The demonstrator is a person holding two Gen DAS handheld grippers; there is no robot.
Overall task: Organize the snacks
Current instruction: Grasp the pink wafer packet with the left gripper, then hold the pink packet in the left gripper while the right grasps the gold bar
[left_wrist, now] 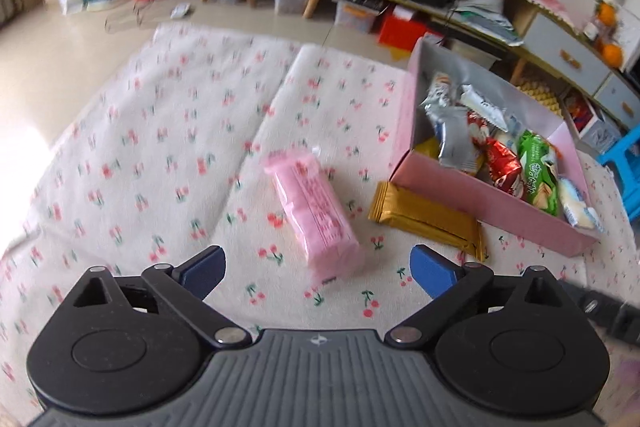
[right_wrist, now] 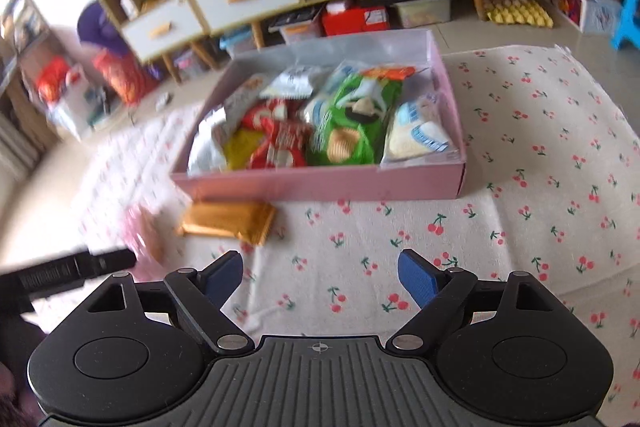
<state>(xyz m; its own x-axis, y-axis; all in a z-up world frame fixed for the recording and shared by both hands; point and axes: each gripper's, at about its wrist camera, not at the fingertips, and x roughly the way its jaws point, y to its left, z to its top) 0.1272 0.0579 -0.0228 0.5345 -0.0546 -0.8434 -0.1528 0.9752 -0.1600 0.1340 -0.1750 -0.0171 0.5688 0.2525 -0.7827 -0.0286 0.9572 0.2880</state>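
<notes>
Left gripper [left_wrist: 316,269], jaws spread wide and grasping nothing, hovers just short of 1 pink wafer pack [left_wrist: 314,213] lying on the cherry-print cloth [left_wrist: 140,155] beside the pink snack box [left_wrist: 492,201]; likely light, crinkly, crushable, it is best pinched gently across its narrow sides.

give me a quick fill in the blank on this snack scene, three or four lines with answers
The snacks are collected in a ____ box.
The gold packet lies on the cloth, right against the box's ____ wall.
The cloth is printed with ____.
The left tool holds ____.

Missing words: pink; outside; cherries; nothing
</notes>
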